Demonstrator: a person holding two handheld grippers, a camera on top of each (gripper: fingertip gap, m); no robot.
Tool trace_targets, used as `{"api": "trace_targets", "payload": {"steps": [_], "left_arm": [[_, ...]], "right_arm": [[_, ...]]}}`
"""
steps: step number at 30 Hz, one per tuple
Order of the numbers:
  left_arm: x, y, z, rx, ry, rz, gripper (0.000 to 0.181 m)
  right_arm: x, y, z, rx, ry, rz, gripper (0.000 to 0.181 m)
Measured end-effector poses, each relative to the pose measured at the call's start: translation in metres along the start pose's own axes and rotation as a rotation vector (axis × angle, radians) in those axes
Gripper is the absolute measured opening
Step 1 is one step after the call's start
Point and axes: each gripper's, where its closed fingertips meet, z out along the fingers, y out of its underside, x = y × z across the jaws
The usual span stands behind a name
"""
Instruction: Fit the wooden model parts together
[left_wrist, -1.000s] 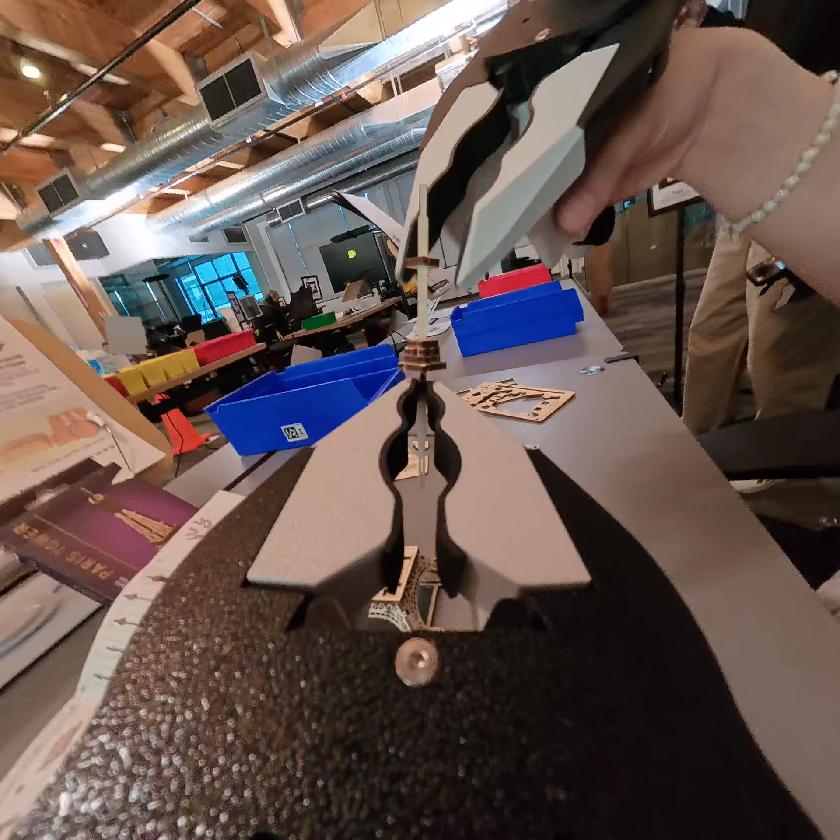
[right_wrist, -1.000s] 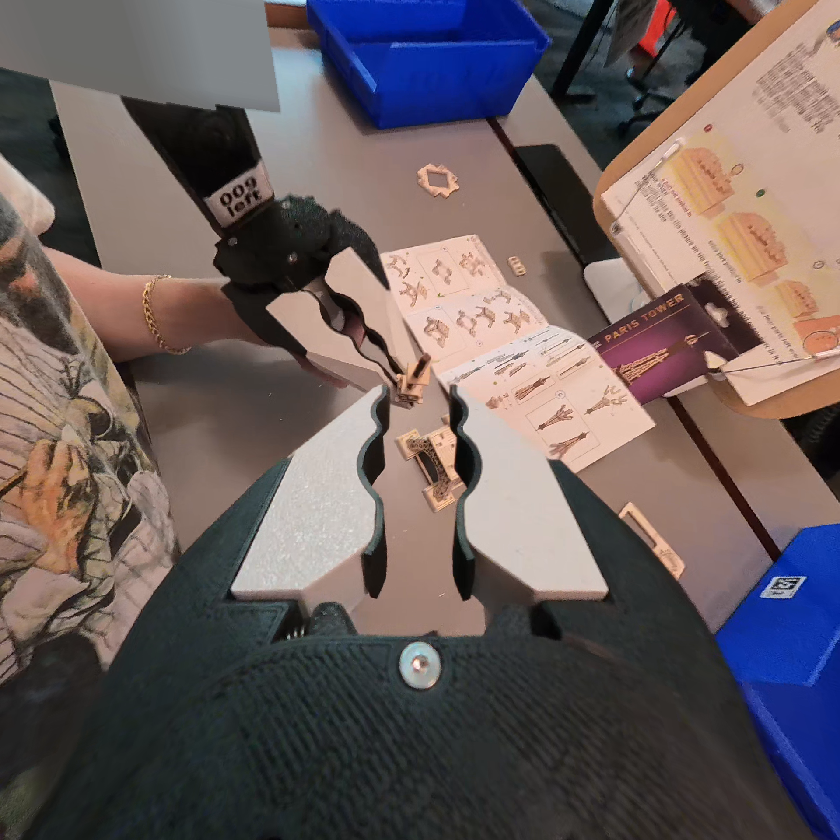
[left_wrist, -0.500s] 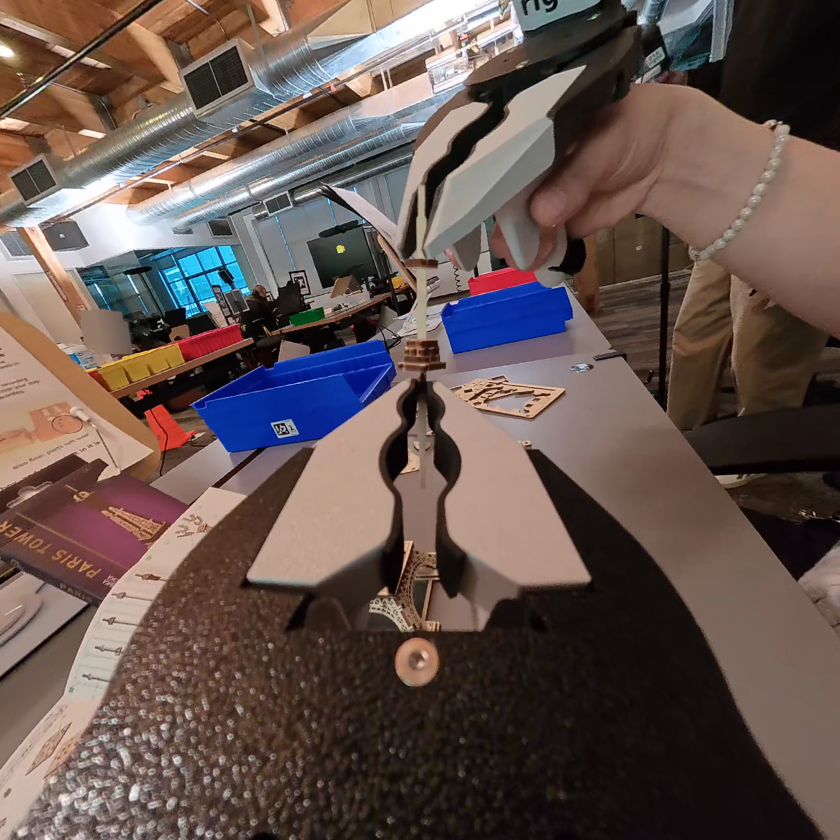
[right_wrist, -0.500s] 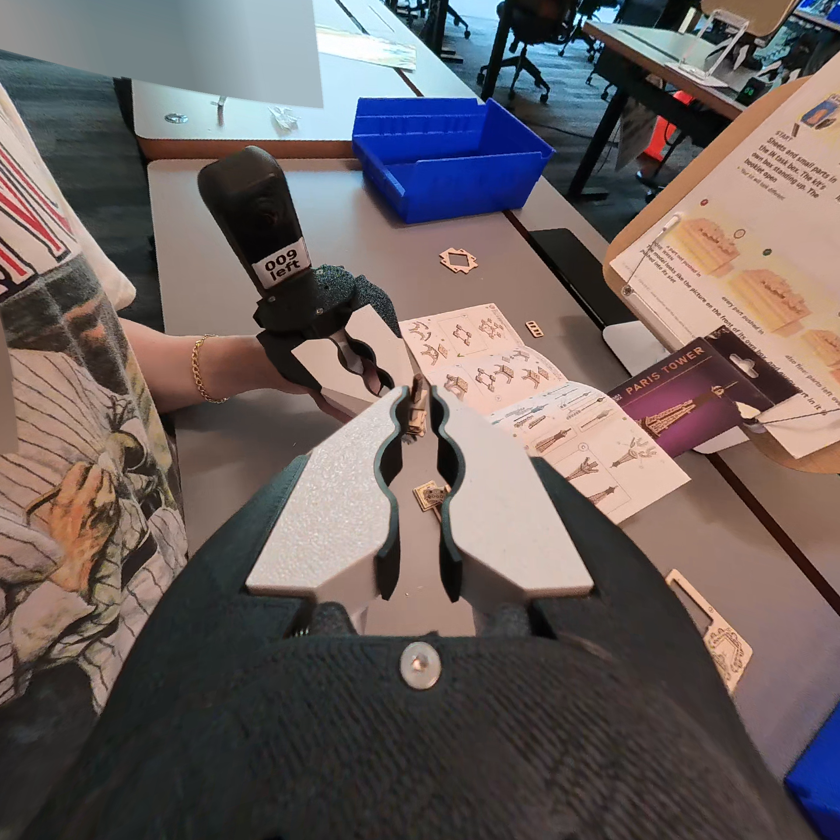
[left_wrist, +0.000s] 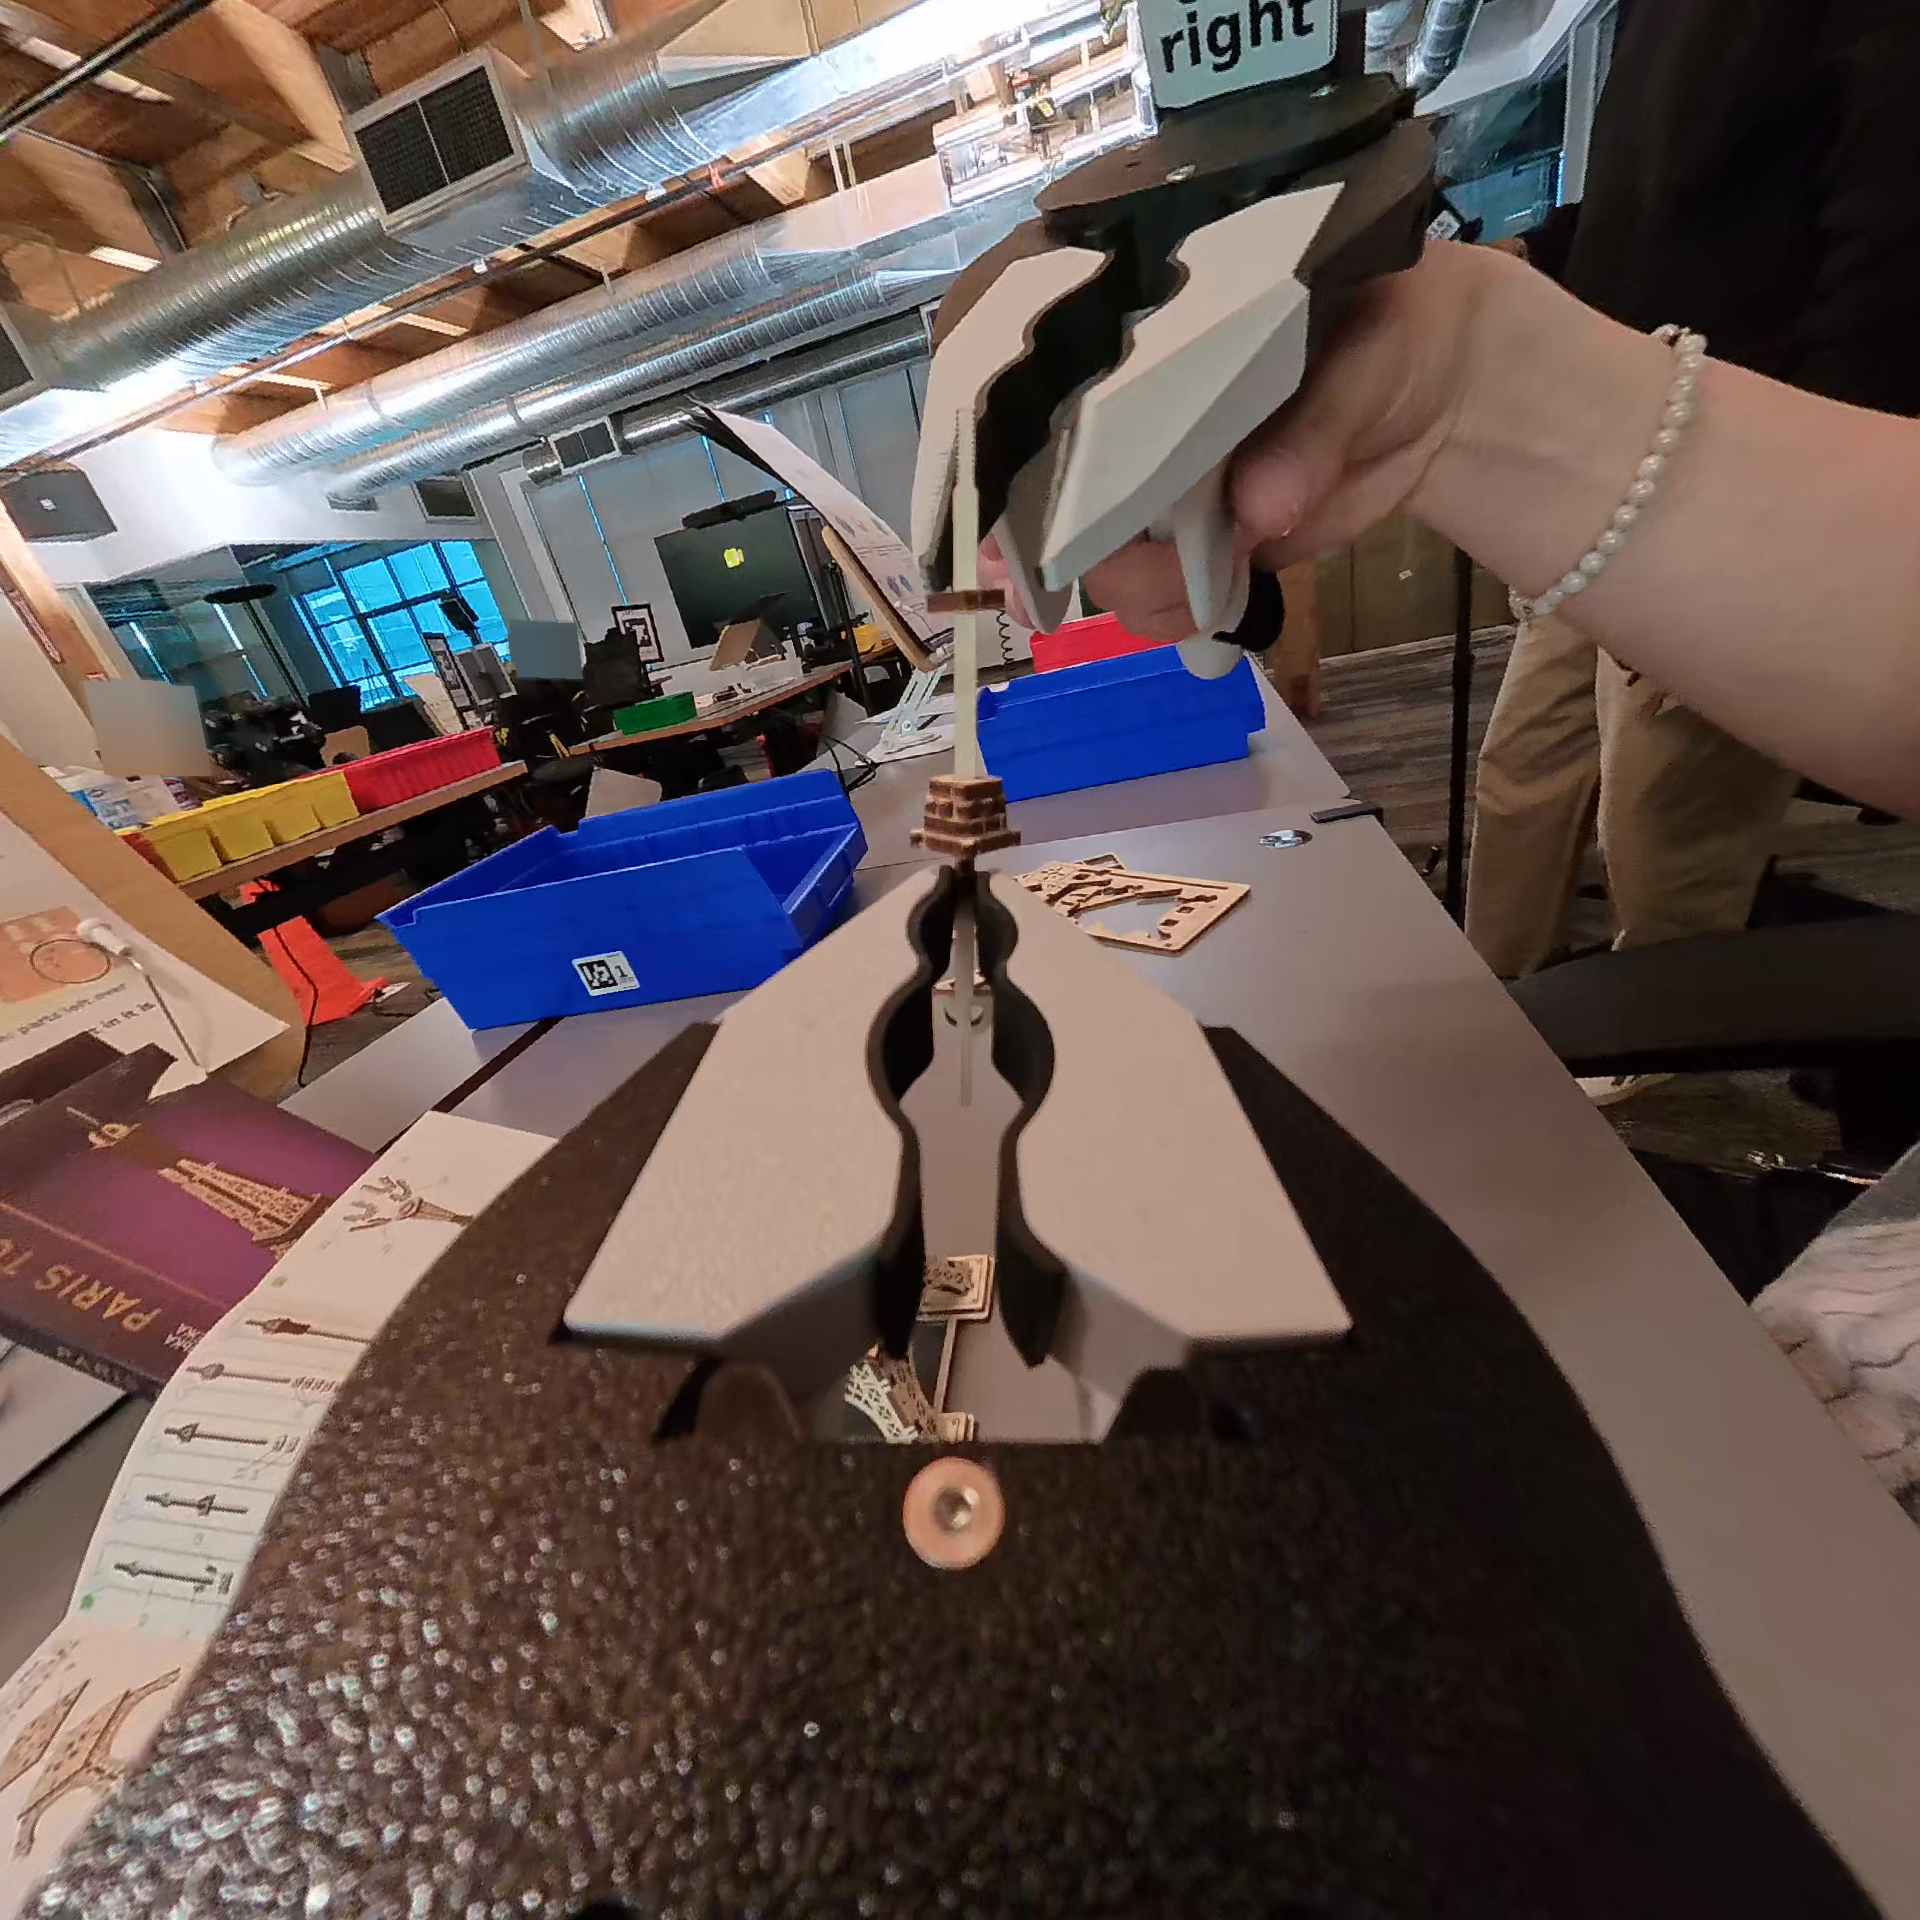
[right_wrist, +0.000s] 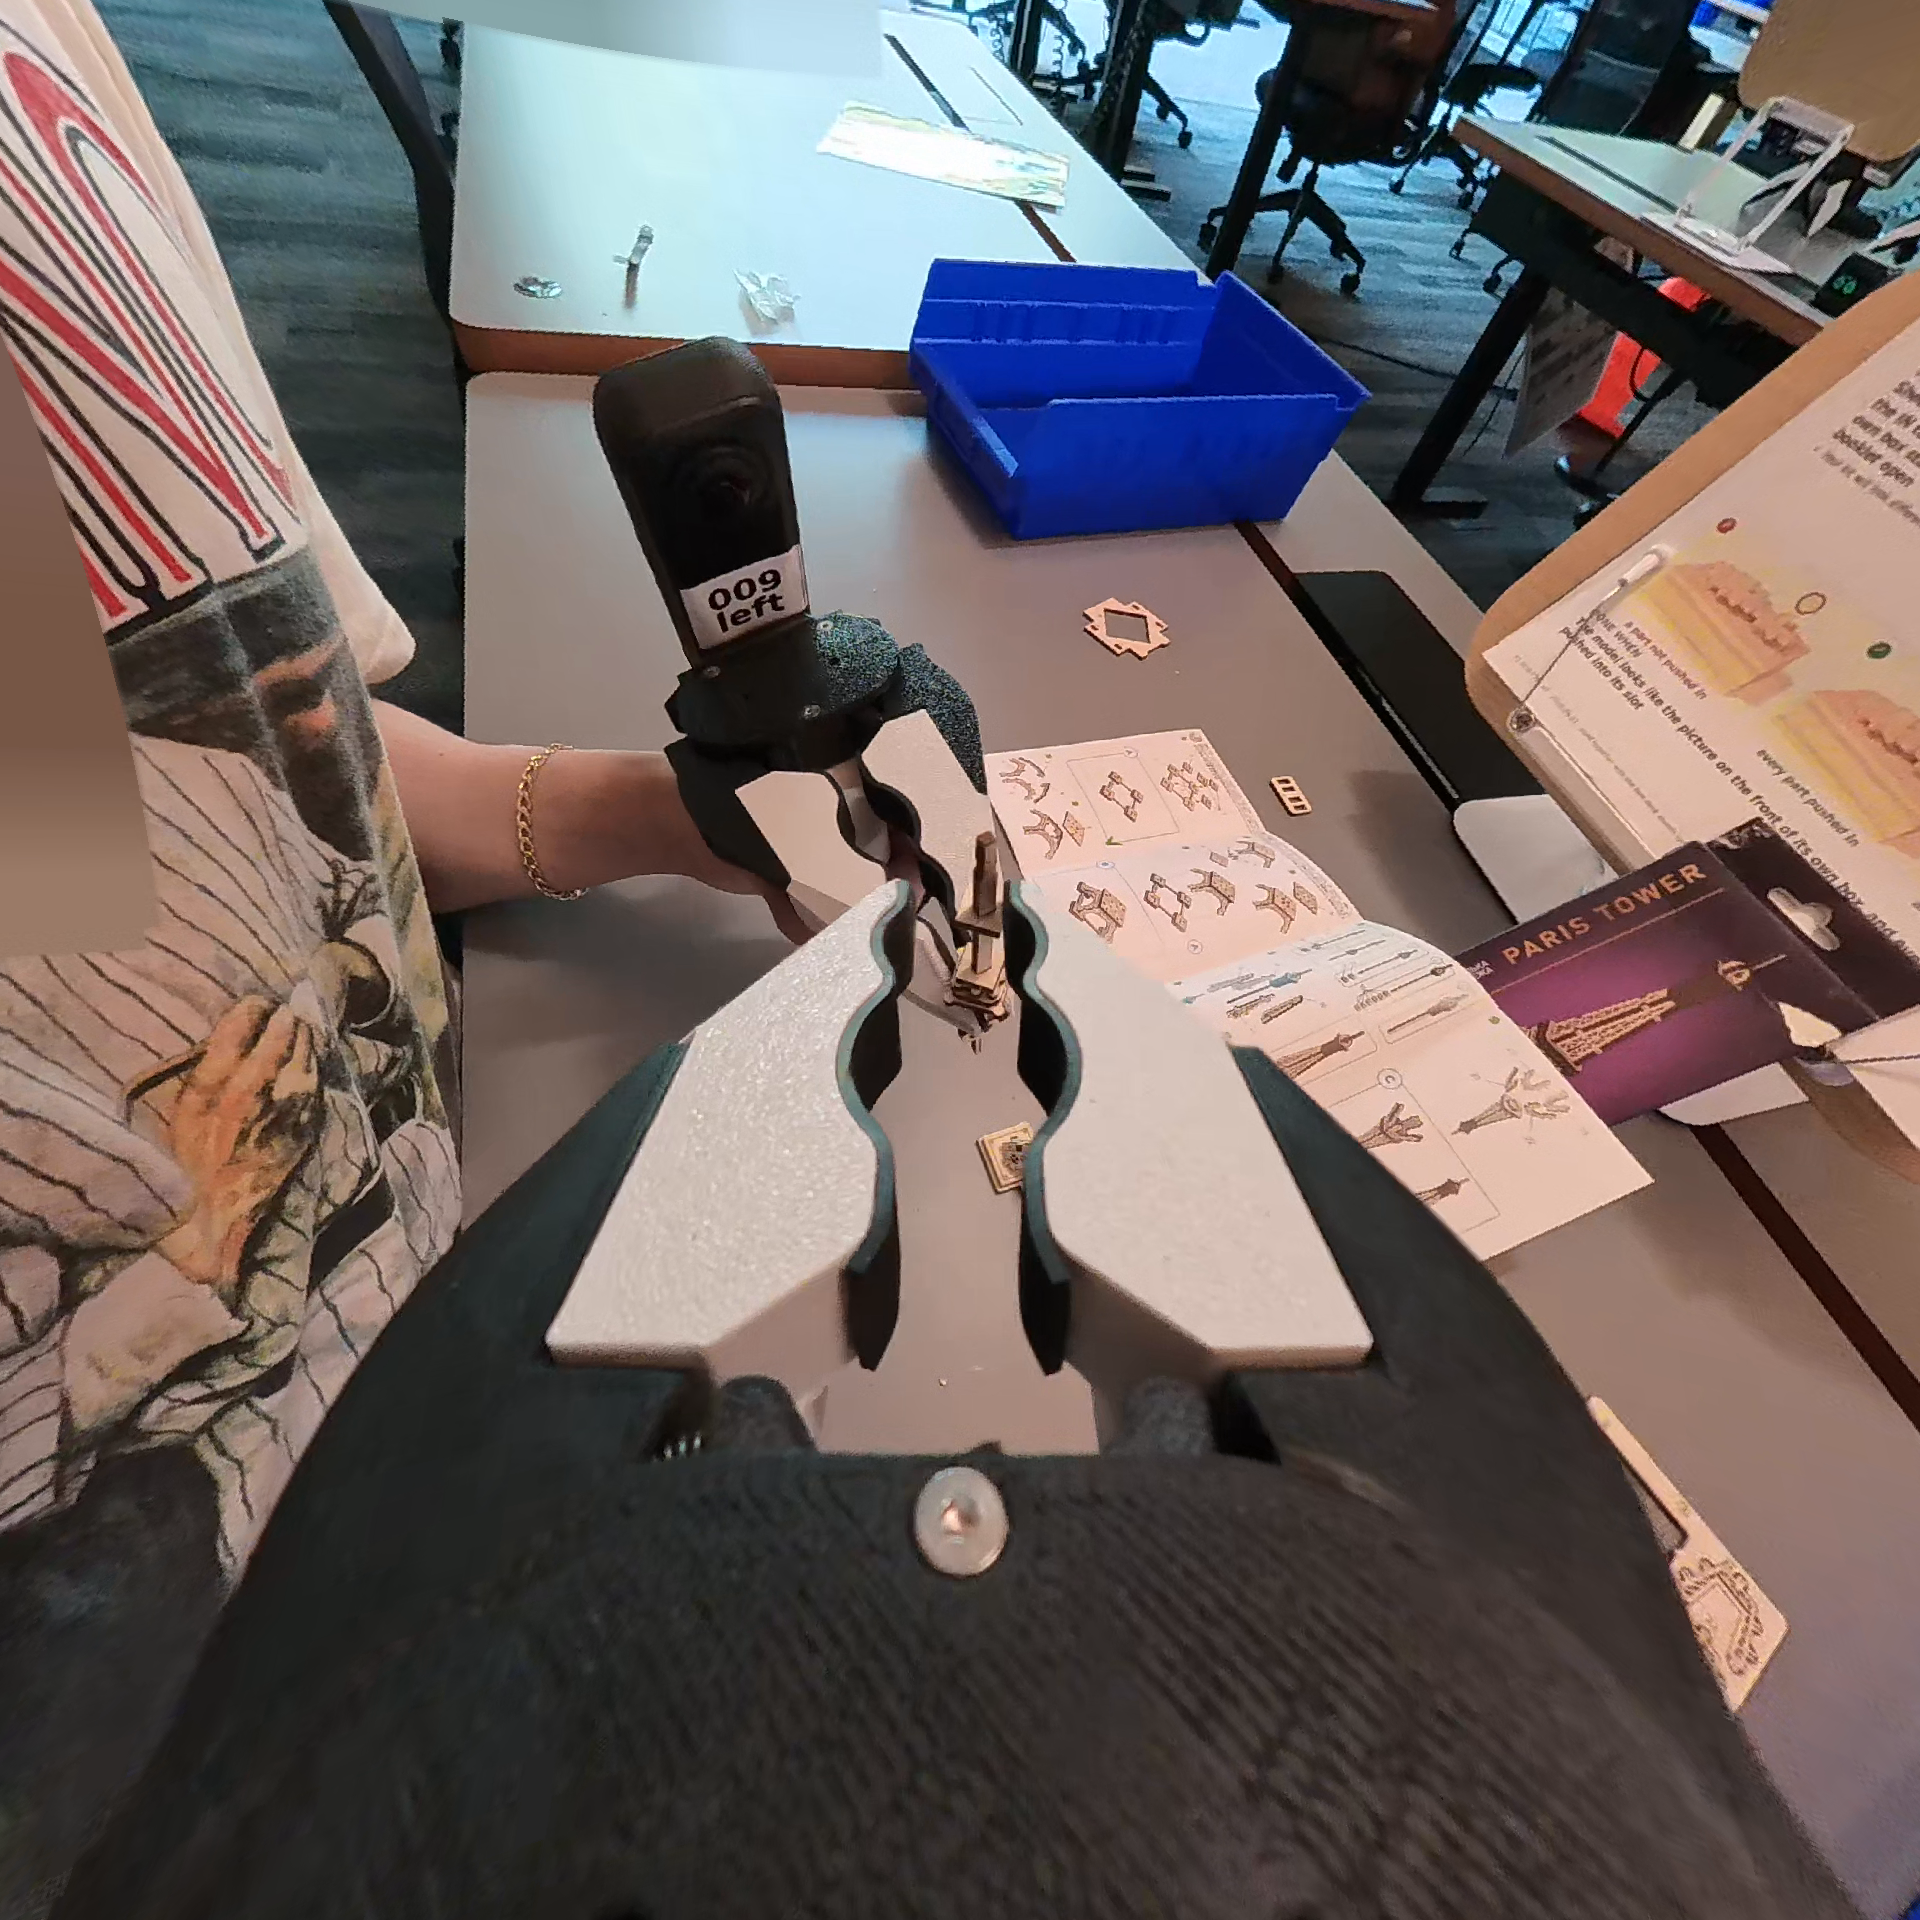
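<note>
Your left gripper (left_wrist: 961, 894) is clamped on the spire (left_wrist: 966, 717), held upright above the table (left_wrist: 1351, 997). Your right gripper (right_wrist: 961, 925) has its tips either side of the top, a small gap showing, apparently not gripping. Spire's thin, light, snaps easily; take it near the stacked collar (left_wrist: 961, 816), gently.

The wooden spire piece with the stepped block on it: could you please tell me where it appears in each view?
Left wrist view: wooden spire piece, centre, rising upright from the left tongs.
Right wrist view: centre, between the right tongs.
Shared landmark: blue bin.
</note>
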Motion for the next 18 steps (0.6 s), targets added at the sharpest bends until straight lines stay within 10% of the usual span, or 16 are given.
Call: {"api": "trace_targets", "payload": {"steps": [18], "left_arm": [[0.0003,0.0028,0.001,-0.022,0.003,0.009,0.001]], "right_arm": [[0.0054,0.0065,-0.0016,0.027,-0.007,0.016,0.007]]}}
